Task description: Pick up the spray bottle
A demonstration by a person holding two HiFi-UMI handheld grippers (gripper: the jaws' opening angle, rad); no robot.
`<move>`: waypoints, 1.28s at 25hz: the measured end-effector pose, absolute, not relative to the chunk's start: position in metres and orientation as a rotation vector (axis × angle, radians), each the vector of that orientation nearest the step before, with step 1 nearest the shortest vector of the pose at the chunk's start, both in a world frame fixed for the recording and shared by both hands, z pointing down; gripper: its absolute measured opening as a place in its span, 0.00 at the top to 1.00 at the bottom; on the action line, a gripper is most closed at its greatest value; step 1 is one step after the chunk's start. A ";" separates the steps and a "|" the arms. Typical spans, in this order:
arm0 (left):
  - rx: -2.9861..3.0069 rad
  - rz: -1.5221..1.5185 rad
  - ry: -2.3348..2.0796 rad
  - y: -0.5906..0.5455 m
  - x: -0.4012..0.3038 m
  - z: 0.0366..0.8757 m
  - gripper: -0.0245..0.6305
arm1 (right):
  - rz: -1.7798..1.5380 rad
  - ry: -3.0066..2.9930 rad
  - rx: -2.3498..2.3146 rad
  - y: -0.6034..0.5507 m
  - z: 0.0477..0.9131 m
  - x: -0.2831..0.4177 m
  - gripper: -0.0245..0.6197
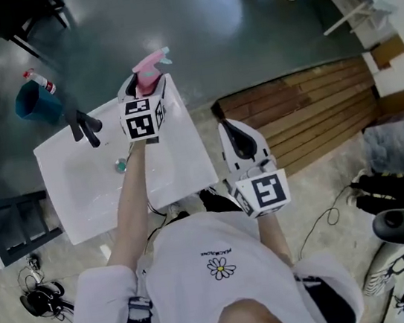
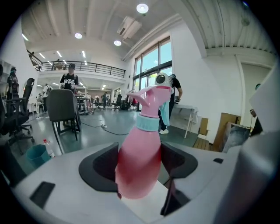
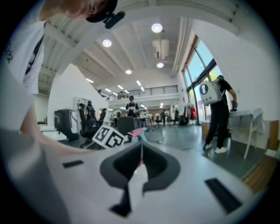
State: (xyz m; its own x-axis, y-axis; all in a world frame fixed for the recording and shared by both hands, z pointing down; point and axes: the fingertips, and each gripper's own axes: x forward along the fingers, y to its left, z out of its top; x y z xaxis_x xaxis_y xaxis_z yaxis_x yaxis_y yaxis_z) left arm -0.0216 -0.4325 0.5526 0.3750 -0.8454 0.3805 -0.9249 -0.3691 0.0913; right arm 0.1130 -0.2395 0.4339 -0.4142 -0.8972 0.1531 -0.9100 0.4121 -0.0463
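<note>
Two grippers, one bottle: the left gripper (image 1: pixel 147 88) is clamping the pink spray bottle (image 2: pixel 140 146) around its body, its long axis upright, over the white table's (image 1: pixel 79 194) far edge. The right gripper (image 3: pixel 141 153), jaws together and empty, is hanging well apart.

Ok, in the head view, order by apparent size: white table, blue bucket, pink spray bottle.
1. white table
2. blue bucket and pink spray bottle: look alike; the bottle, in the left gripper, is nearer the camera, so unranked.
</note>
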 end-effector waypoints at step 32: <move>2.040 -0.097 -2.636 -0.163 -0.259 0.274 0.48 | -0.096 -3.143 0.857 -0.212 0.319 -0.129 0.91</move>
